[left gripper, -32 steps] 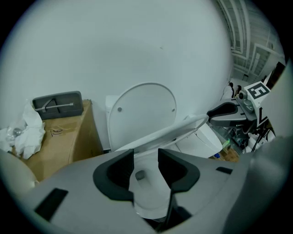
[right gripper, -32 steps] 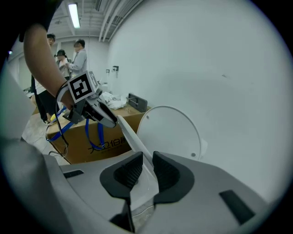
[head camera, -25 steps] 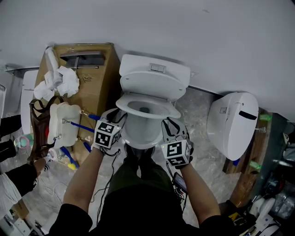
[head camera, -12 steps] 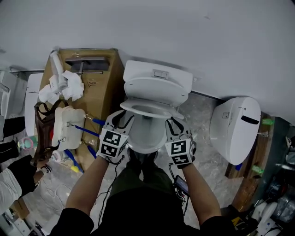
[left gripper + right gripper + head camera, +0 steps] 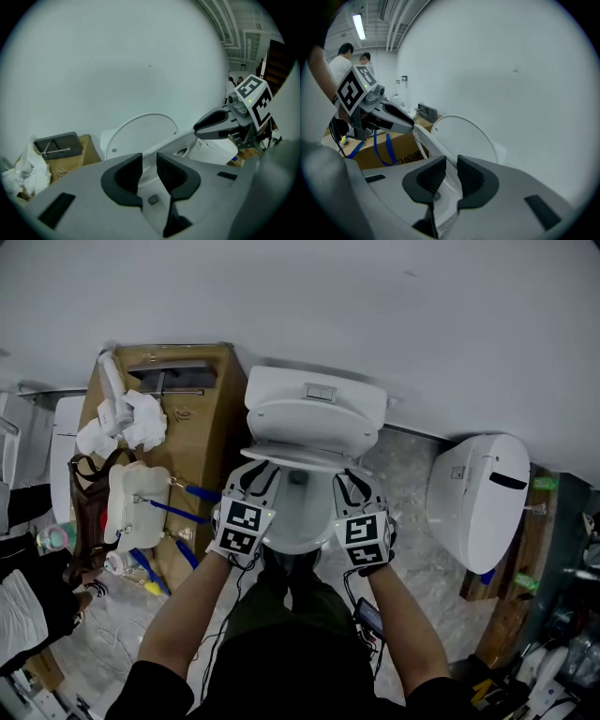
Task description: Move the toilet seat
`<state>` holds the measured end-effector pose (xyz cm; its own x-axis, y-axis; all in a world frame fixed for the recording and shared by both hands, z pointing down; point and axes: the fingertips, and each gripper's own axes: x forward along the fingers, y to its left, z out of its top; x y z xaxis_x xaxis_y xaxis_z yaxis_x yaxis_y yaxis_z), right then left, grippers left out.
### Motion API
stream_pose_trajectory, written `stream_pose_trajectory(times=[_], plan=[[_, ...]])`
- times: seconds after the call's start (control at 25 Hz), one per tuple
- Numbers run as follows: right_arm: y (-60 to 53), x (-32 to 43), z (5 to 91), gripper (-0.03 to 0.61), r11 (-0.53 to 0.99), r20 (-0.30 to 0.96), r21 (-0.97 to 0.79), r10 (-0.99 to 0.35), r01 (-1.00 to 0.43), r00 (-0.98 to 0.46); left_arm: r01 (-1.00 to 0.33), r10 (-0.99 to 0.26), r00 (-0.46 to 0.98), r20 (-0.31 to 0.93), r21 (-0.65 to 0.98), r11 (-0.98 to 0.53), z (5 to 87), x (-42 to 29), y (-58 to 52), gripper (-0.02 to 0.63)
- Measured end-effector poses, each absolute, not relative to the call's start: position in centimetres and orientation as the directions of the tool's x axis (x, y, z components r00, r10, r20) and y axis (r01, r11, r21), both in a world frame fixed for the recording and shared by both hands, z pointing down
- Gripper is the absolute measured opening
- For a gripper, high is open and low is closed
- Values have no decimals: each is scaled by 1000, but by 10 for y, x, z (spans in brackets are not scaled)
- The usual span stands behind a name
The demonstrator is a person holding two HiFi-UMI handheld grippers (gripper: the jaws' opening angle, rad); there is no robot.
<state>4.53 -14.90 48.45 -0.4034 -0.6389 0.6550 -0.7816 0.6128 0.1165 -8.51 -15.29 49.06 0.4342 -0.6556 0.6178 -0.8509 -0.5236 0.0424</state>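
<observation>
A white toilet stands against the wall with its lid [image 5: 314,423] up against the tank [image 5: 316,388]. The toilet seat [image 5: 300,462] is tilted up off the bowl [image 5: 295,521]. My left gripper [image 5: 253,474] holds the seat's left rim and its jaws are closing on it. In the left gripper view the seat [image 5: 190,140] runs between the left gripper's [image 5: 149,161] pads. My right gripper [image 5: 350,484] is shut on the right rim. The right gripper view shows the seat's edge [image 5: 427,143] held in the right gripper [image 5: 451,168], with the lid [image 5: 464,136] behind it.
A cardboard box [image 5: 197,409] with white bags [image 5: 122,418] stands left of the toilet. A brown bag [image 5: 84,512] and blue straps [image 5: 178,512] lie there too. Another white toilet [image 5: 478,498] lies at the right. The person's legs are at the bowl's front.
Both grippers have moved toward the tank and the seat has tilted further up. The left jaws, wide before, have narrowed onto the seat's left rim.
</observation>
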Motion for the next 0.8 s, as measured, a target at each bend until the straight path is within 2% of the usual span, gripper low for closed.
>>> stream_pose_trajectory(times=[0.4, 0.8], plan=[[-163, 47, 481, 94, 604, 646, 103, -645, -790, -408, -867, -671, 413, 616, 40, -496, 490, -86, -171, 97], [-148, 55, 433, 92, 554, 566, 29, -695, -832, -444, -895, -692, 396, 603, 86, -438, 487, -86, -186, 94]])
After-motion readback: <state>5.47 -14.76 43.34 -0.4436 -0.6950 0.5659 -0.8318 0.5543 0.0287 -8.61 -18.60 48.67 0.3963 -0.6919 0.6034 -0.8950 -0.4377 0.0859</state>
